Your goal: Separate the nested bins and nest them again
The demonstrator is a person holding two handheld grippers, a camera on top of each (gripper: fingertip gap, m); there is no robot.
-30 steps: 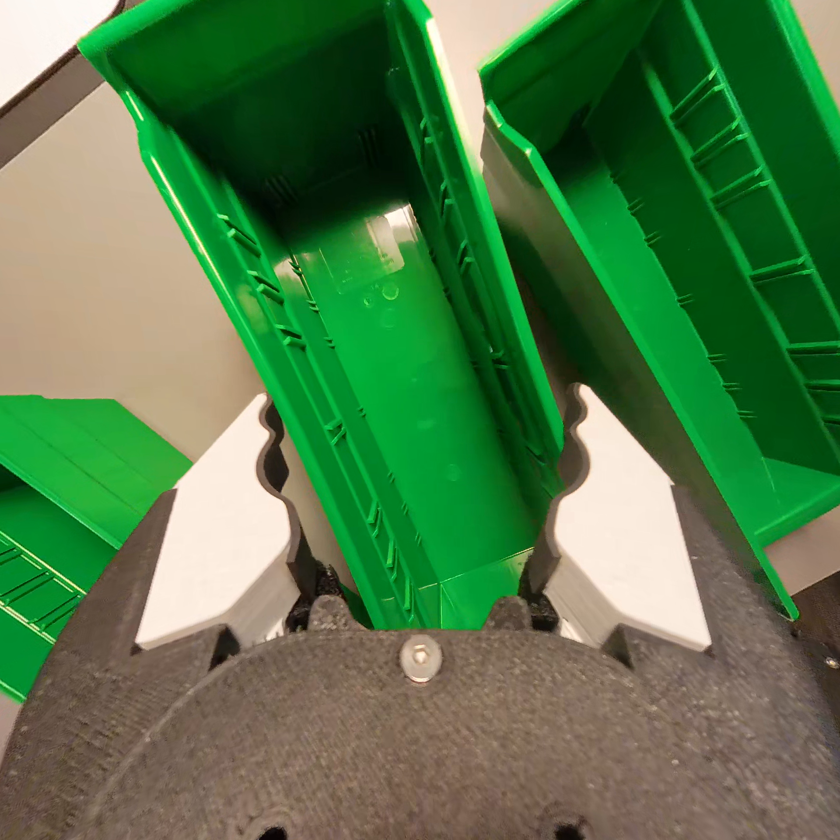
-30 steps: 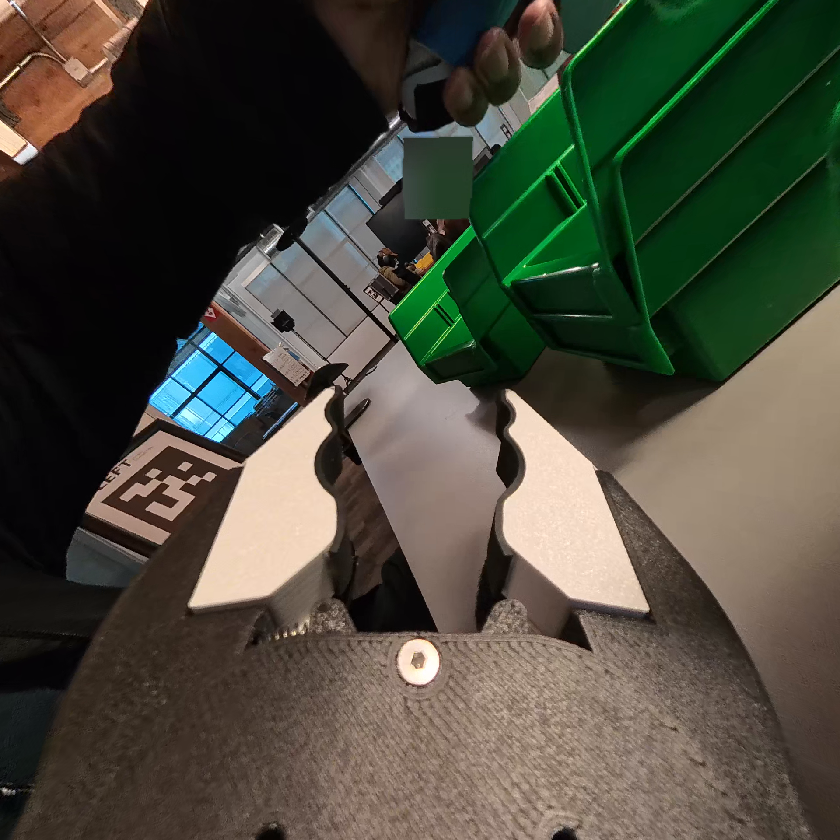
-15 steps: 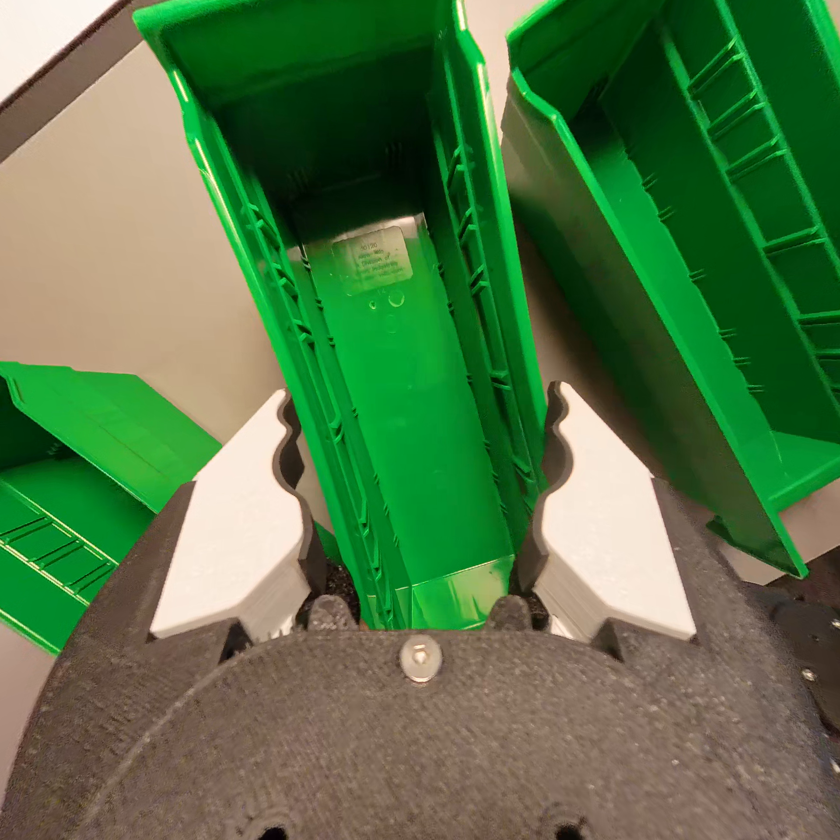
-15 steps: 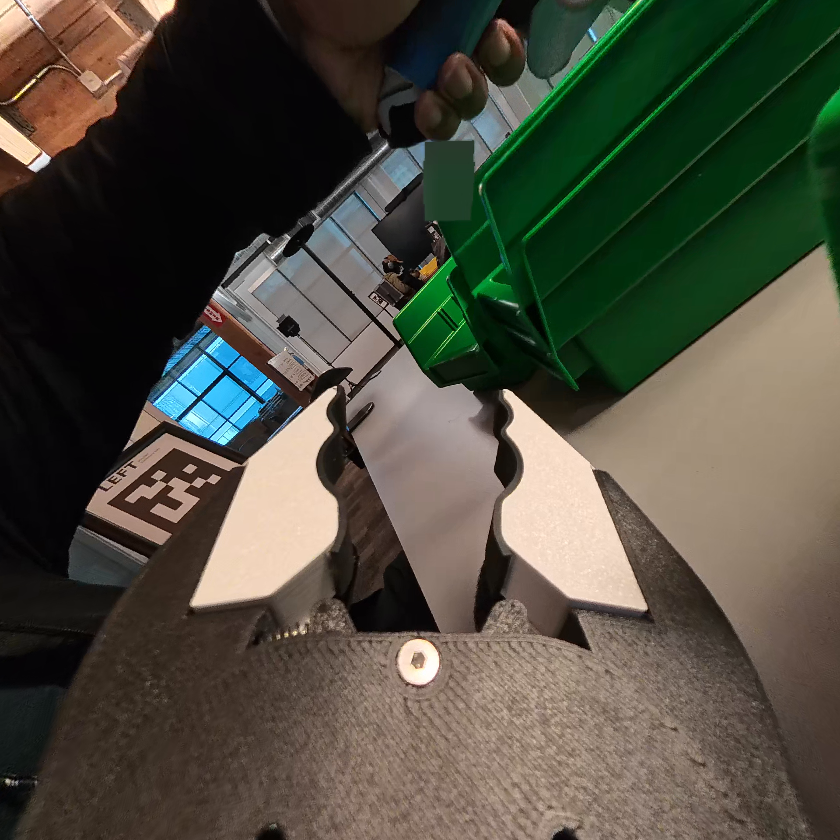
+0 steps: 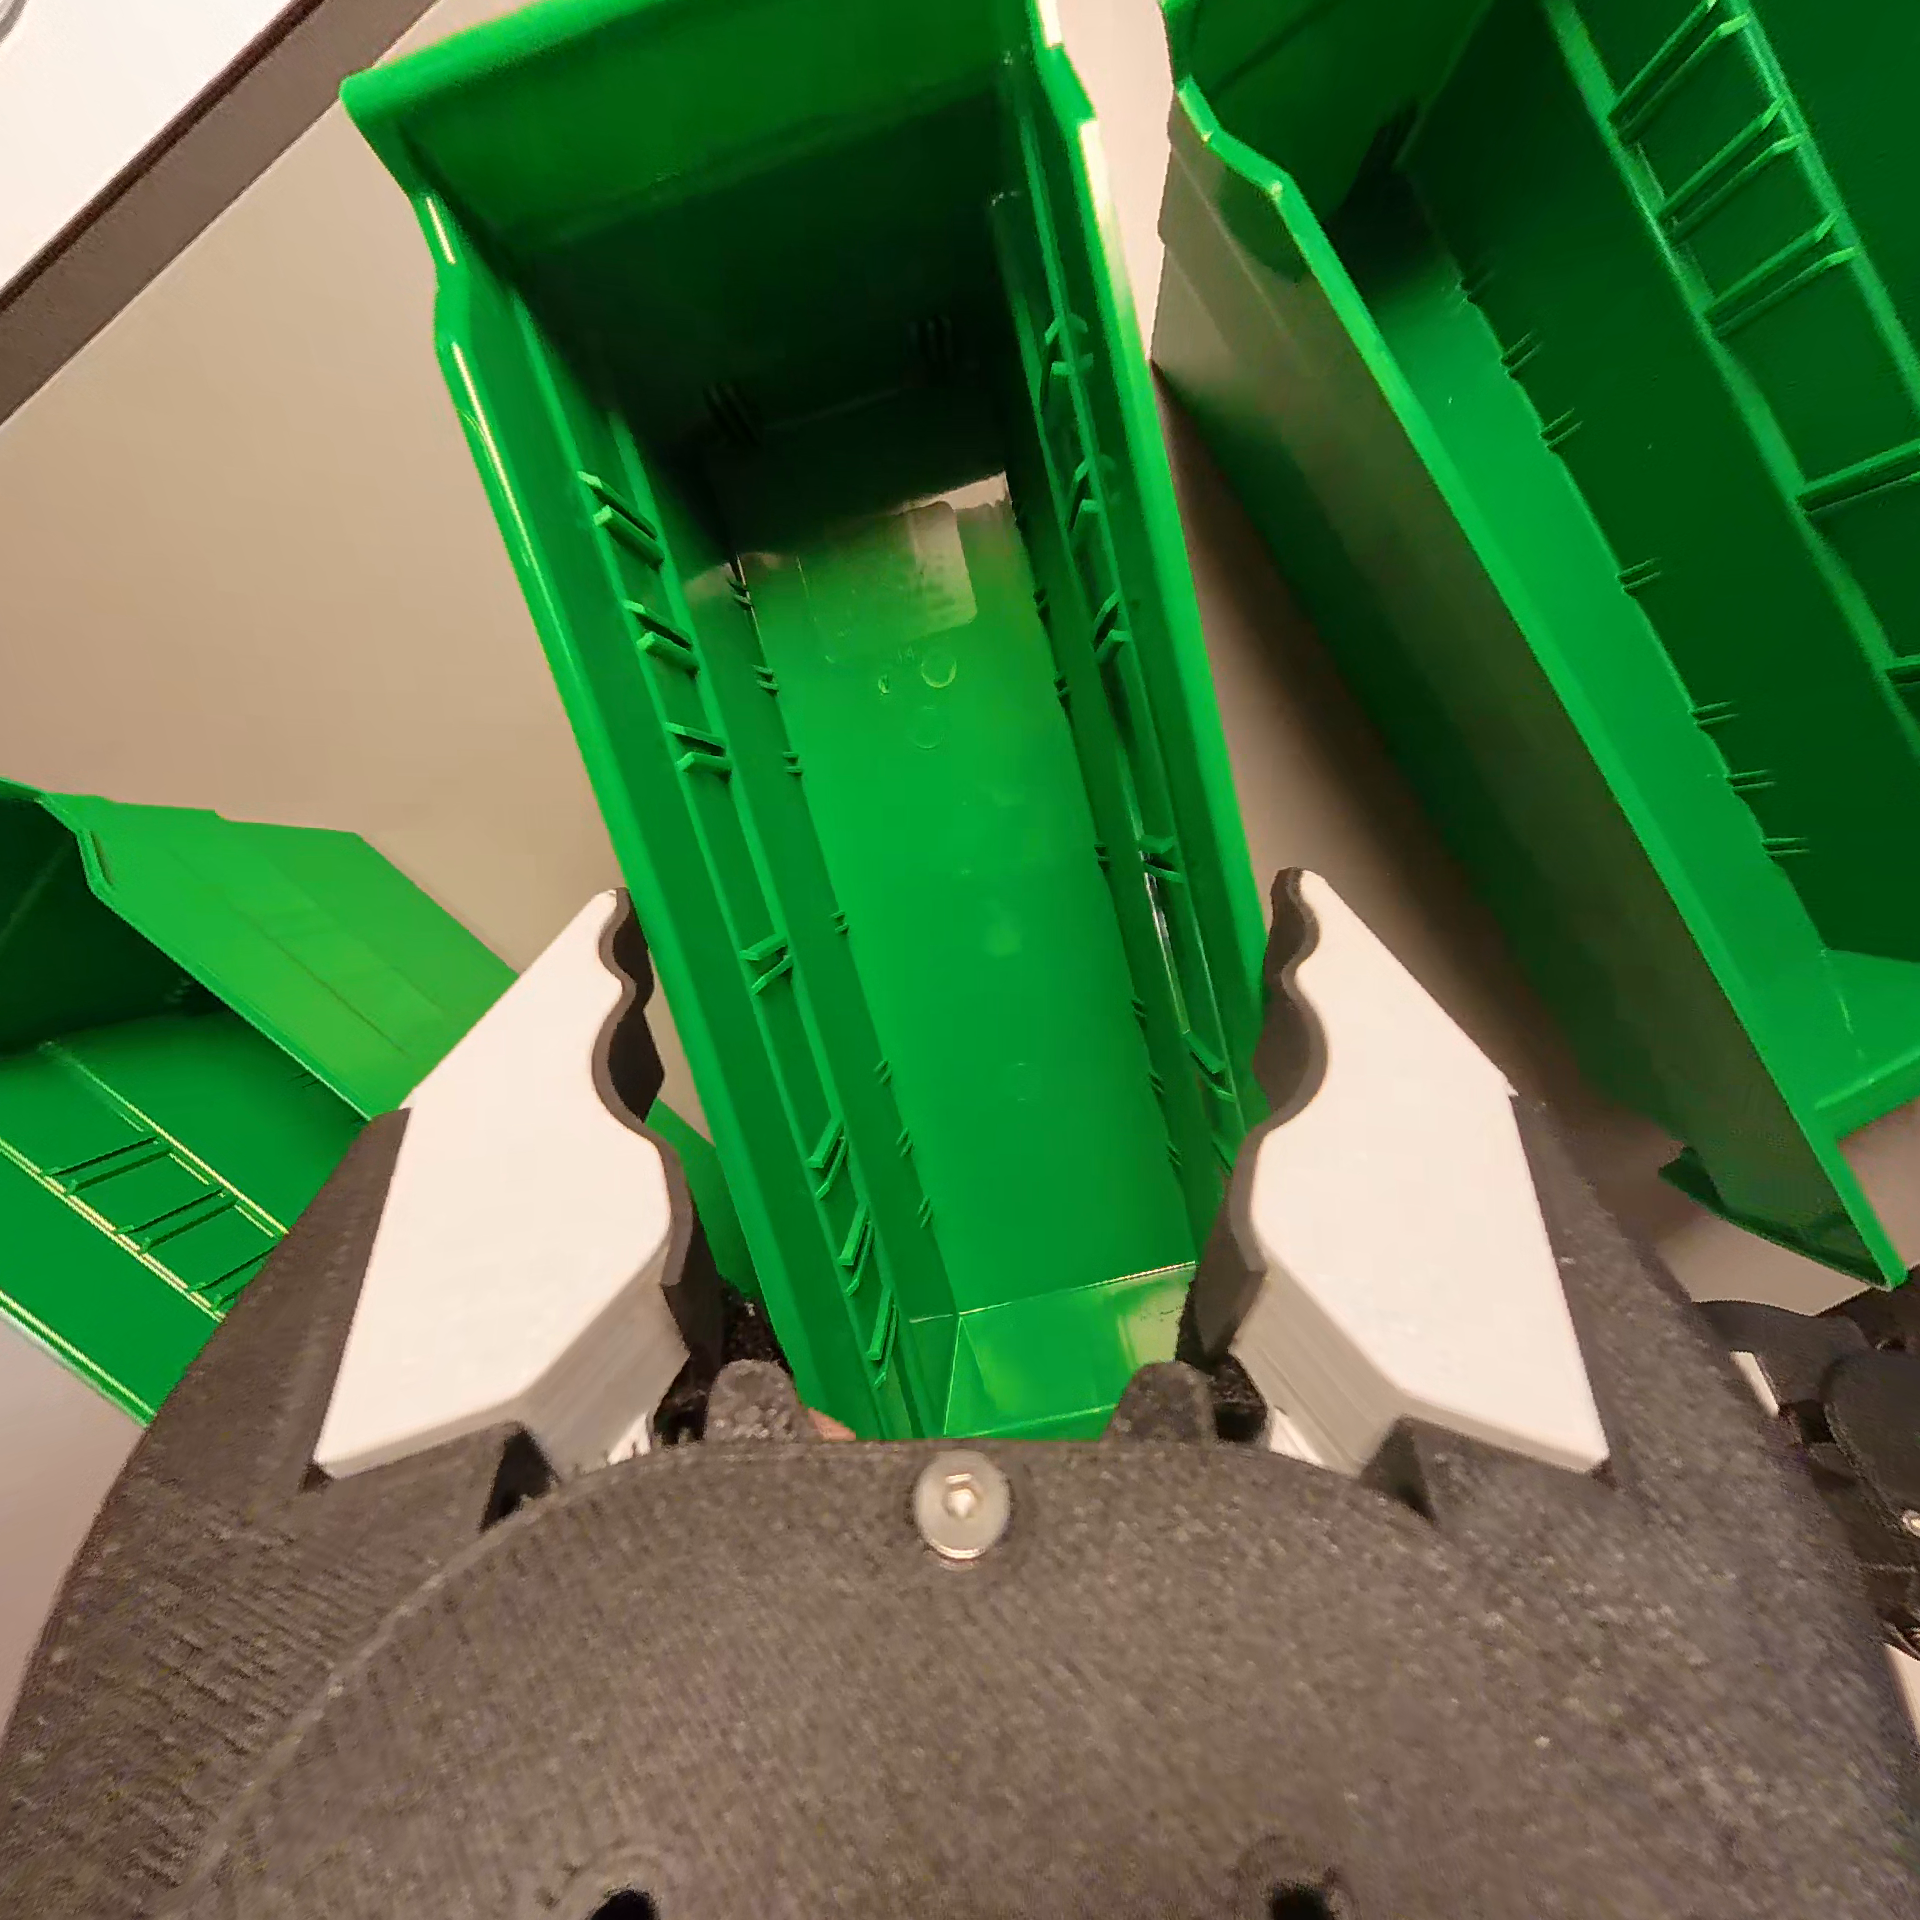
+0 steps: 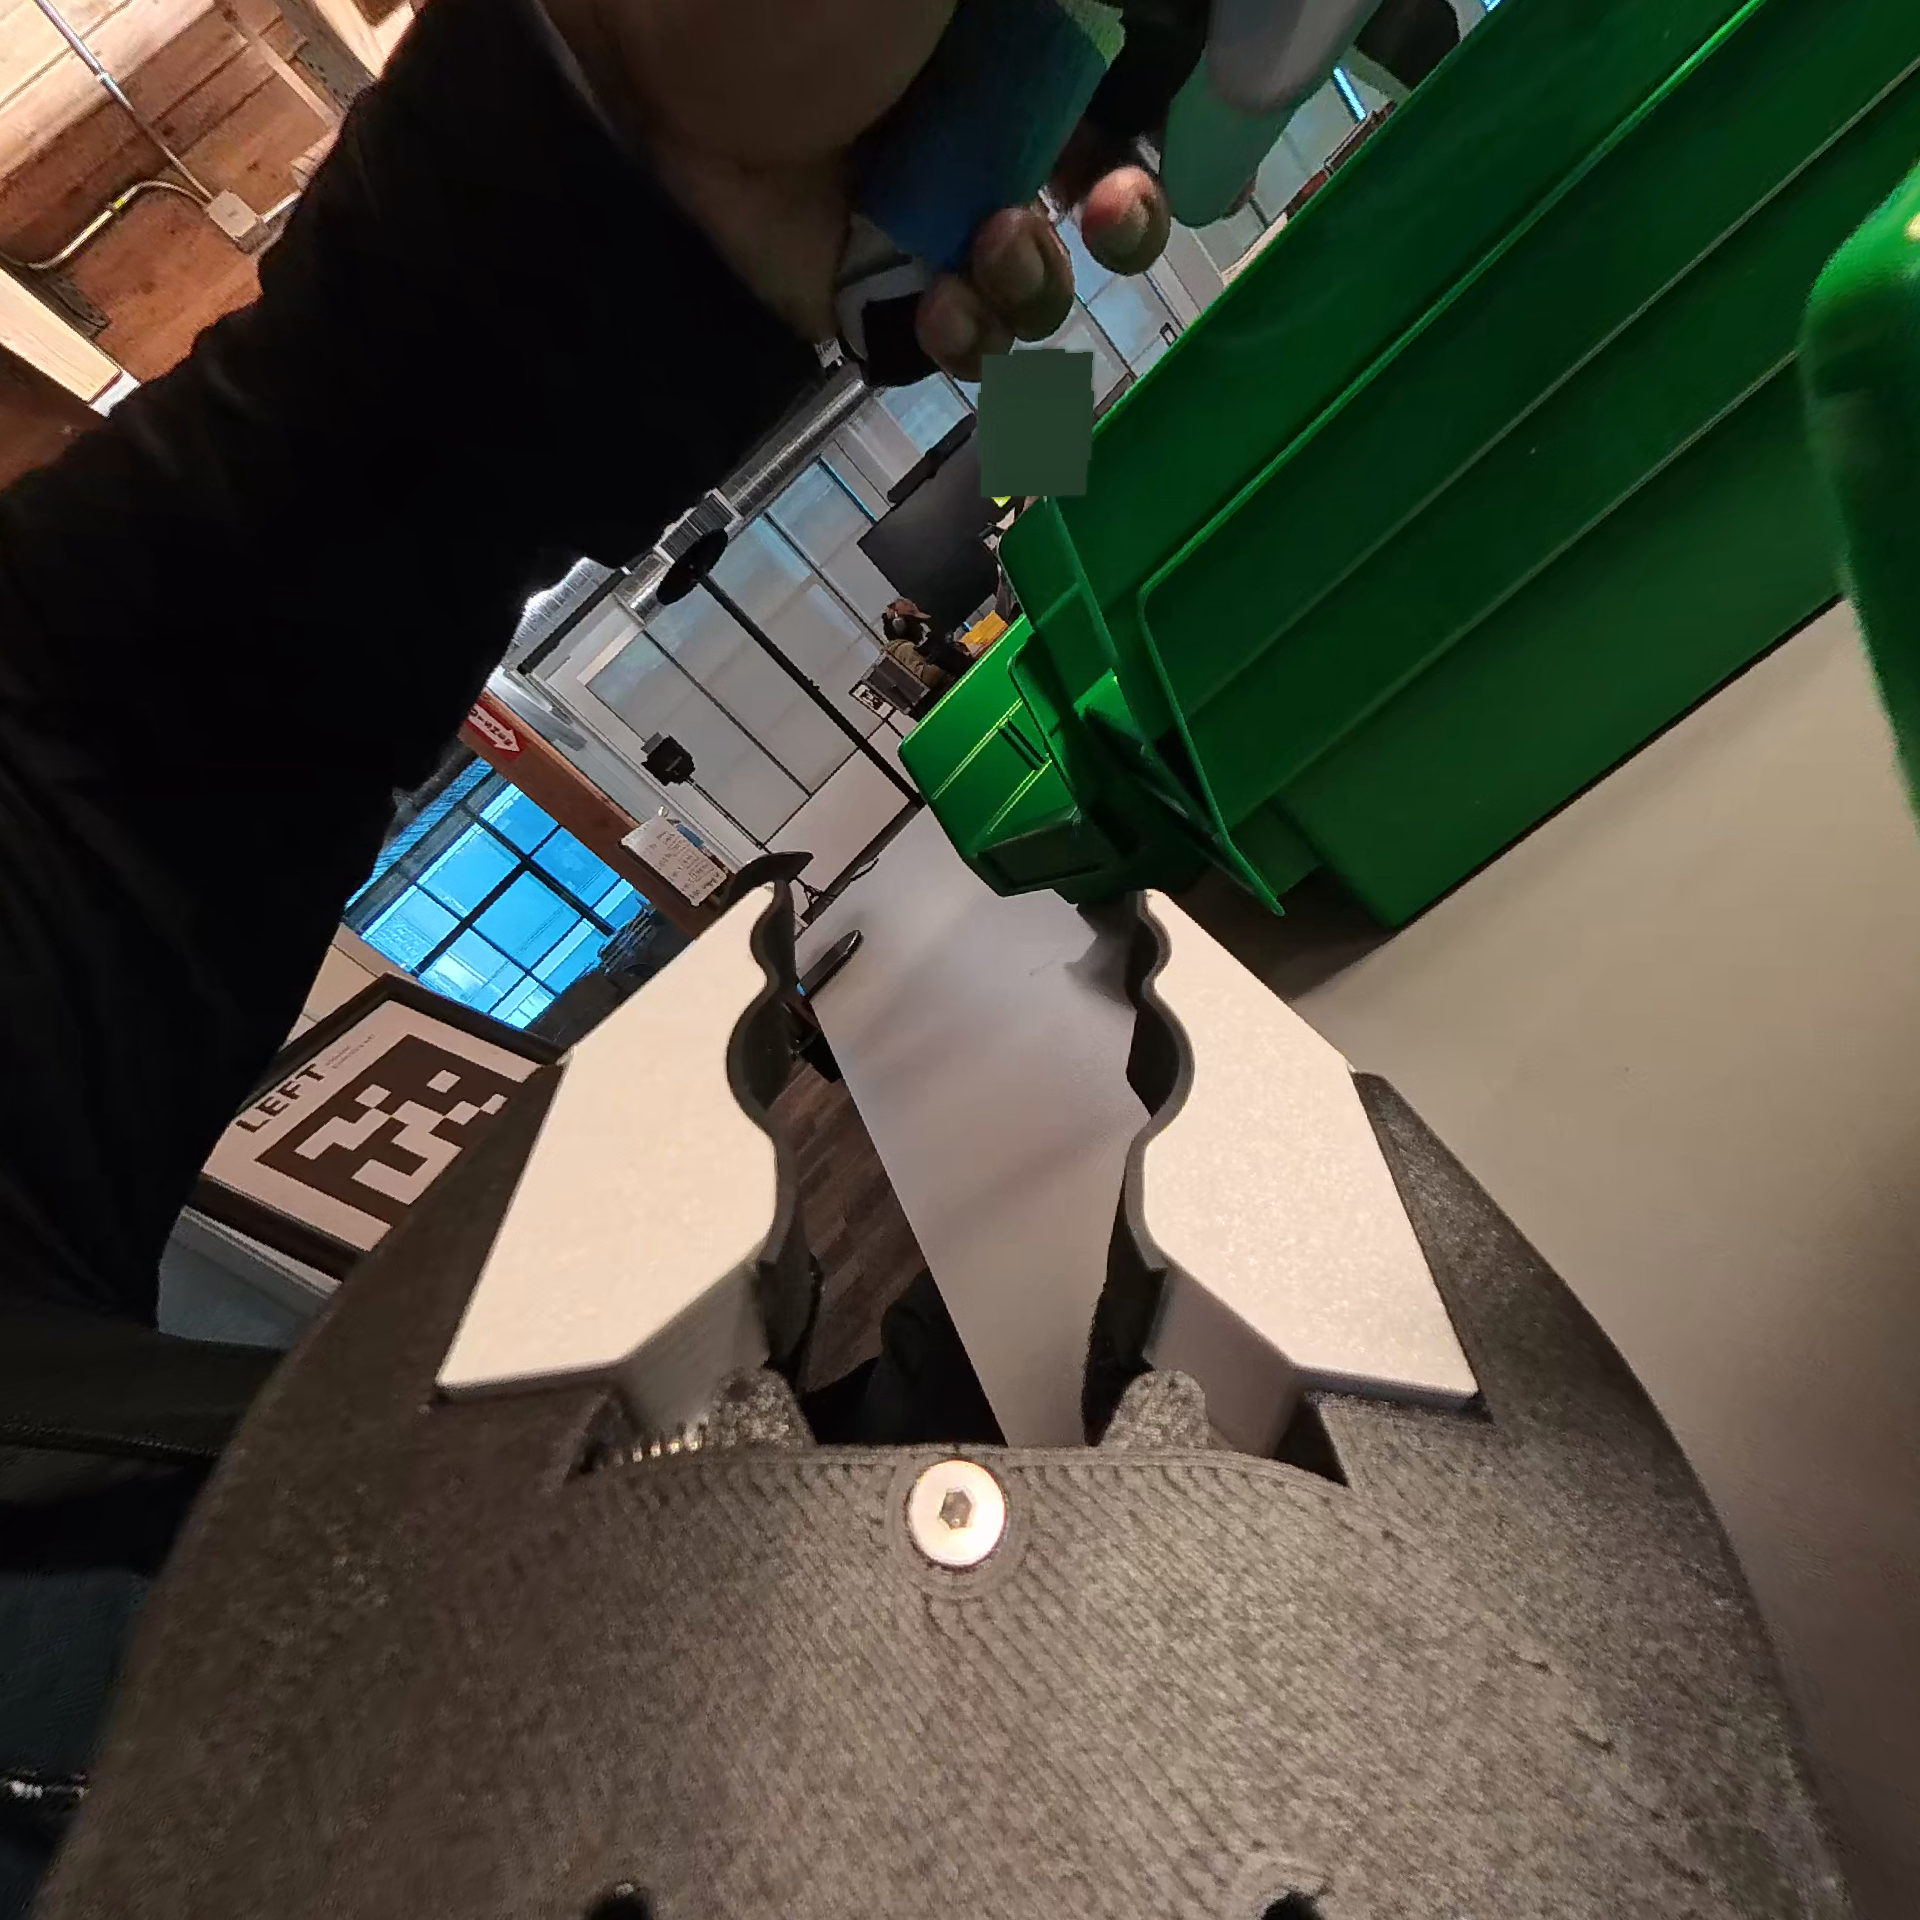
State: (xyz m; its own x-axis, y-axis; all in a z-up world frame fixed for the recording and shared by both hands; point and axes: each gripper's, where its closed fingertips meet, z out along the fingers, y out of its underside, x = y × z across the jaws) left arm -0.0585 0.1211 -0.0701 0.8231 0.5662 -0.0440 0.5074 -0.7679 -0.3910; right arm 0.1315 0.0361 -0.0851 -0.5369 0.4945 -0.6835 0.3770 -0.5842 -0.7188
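Surface: plain grey desk (image 5: pixel 208 582), dark-edged at its far left corner. Room (seen from the right wrist): brick wall, blue-lit windows (image 6: pixel 499 894), glazed partitions. Writing: a clear label (image 5: pixel 904 582) inside the middle green bin (image 5: pixel 935 935), illegible; a marker card (image 6: pixel 384 1122) at left.

Left gripper (image 5: pixel 951 1029) is spread wide astride that bin; right pad touches, left stands clear. Further bins lie left (image 5: pixel 156 1143) and right (image 5: pixel 1558 623). Right gripper (image 6: pixel 956 1018) is half open, grasping nothing
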